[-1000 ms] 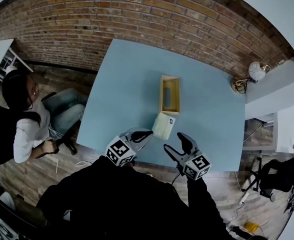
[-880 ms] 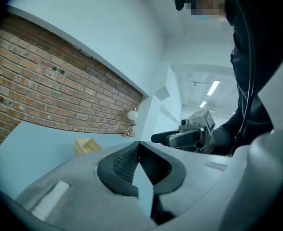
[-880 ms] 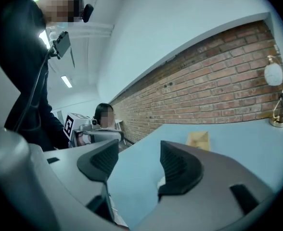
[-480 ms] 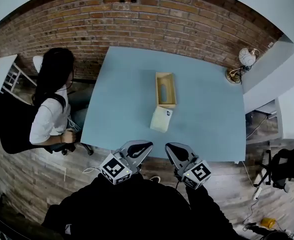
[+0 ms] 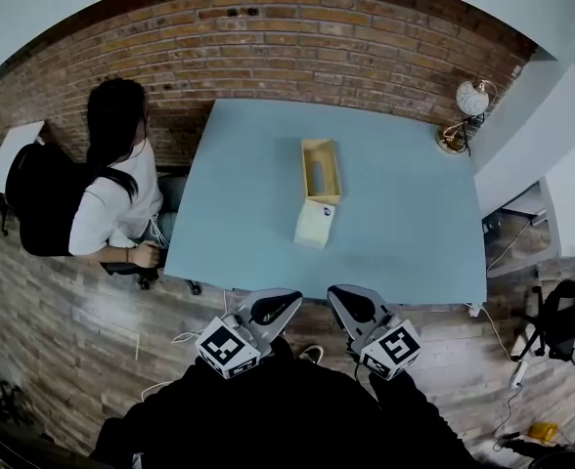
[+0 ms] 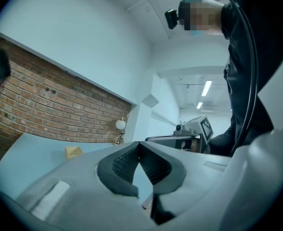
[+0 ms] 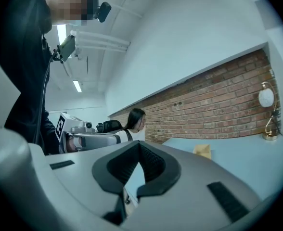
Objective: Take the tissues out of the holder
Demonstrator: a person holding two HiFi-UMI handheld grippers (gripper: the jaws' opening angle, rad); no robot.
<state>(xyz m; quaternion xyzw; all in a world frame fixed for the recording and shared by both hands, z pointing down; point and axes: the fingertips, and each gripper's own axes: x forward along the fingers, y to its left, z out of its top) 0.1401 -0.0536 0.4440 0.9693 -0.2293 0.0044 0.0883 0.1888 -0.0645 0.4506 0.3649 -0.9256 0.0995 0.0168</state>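
Both withdrawn past bench (image 5: 415,213) edge since earlier: left gripper (image 5: 273,308), right gripper (image 5: 351,305), fingers pressed together, empty. Tissues (image 5: 314,224) lie at 6 o'clock of holder (image 5: 321,170), apparently extracted, hence retreat.

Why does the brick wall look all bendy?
Head view: the wide lens bows the brick wall into an arch. Left gripper view: the near claw looms huge and the corners go black. Right gripper view: the ceiling light glares white.
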